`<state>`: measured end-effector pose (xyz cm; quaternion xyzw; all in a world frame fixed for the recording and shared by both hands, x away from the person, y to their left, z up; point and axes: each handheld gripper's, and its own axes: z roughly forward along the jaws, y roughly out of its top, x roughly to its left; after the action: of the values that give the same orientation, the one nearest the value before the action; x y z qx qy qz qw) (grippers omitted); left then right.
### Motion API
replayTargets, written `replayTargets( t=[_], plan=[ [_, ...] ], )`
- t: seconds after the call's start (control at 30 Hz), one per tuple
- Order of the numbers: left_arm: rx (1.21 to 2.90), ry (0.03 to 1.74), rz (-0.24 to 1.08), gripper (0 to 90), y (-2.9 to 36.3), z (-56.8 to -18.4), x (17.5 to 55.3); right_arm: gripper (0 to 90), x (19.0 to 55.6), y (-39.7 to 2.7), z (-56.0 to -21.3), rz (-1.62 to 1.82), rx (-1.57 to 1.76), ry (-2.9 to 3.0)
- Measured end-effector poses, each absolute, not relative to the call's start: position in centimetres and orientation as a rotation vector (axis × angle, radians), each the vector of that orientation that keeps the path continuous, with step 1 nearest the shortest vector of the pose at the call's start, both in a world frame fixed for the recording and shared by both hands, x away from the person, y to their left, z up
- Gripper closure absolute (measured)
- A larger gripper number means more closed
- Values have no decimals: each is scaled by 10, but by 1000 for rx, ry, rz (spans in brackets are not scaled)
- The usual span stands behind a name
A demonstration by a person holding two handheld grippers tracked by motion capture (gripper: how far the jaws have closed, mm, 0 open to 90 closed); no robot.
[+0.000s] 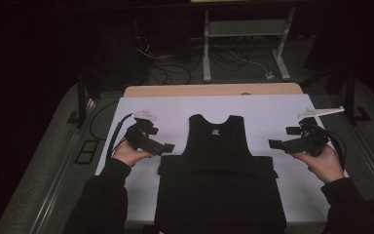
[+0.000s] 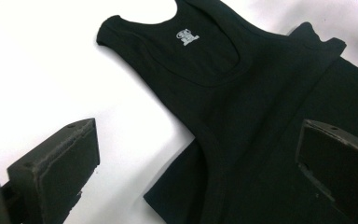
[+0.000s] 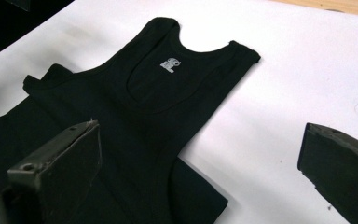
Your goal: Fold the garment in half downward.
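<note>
A black sleeveless tank top (image 1: 217, 146) lies flat on the white table cover (image 1: 175, 109), neck away from me, with a small white label (image 2: 188, 37) inside the neckline. Its upper part rests over a wider black fabric piece (image 1: 219, 200) nearer me. My left gripper (image 1: 168, 147) hovers just left of the top at armhole height, jaws wide apart and empty. My right gripper (image 1: 272, 144) hovers just right of it, jaws also apart and empty. The top (image 2: 223, 93) spreads ahead of the left jaws, and the same top (image 3: 158, 102) lies ahead of the right jaws.
The wooden table edge (image 1: 214, 89) shows beyond the white cover. Behind it stand a white metal frame (image 1: 246, 39) and floor cables (image 1: 175, 63) in the dark. A cable (image 1: 114, 136) trails from the left gripper. Bare white cover lies on both sides of the garment.
</note>
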<state>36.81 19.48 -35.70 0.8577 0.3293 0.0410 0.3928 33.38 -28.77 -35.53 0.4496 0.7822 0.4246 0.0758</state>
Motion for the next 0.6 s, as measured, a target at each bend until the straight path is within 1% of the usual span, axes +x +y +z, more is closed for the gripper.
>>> replayTargets(
  t=[0.33, 0.6],
  plan=[
    [2178, 845, 97, 0, 196, -355, 381, 0, 347, -287, -349, 1266, 1347, 2347],
    [2183, 853, 83, 0, 192, -356, 393, 0, 361, -287, -352, 1291, 1369, 2350]
  ],
)
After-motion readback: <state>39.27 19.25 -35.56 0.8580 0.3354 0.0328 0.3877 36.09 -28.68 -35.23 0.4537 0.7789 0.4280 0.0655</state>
